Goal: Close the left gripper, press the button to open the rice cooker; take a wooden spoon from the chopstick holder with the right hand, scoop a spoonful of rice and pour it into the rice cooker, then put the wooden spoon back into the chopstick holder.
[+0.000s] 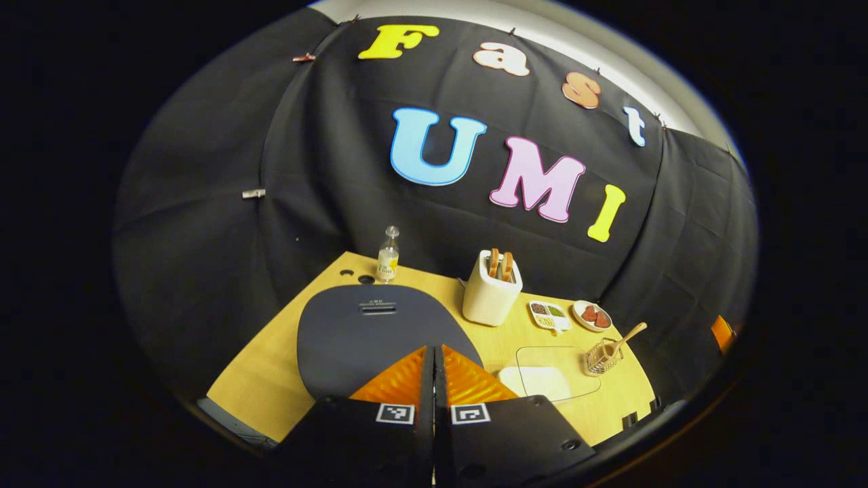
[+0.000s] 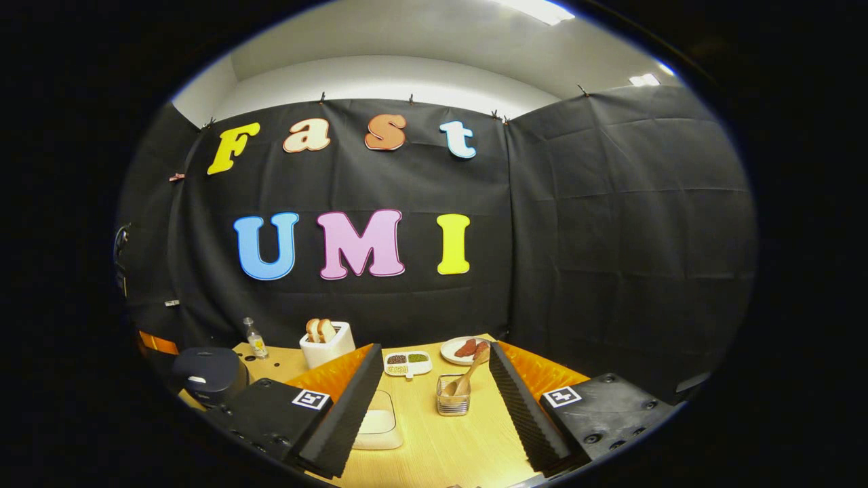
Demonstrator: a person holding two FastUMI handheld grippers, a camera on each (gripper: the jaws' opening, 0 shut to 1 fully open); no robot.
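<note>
Wooden table stands inside black-draped booth

Both grippers, left gripper and right gripper, have black housings with round screws and a square black-and-white marker on each side; ribbed pads line the jaws

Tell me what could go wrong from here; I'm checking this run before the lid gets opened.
The left gripper is shut and hangs over the closed rice cooker; coming down off the button, it may only push the lid.

The wooden spoon leans loosely in the chopstick holder, so the open right gripper could tip the light holder while grabbing it.

The clear rice container sits close beside that holder and might get knocked.
</note>
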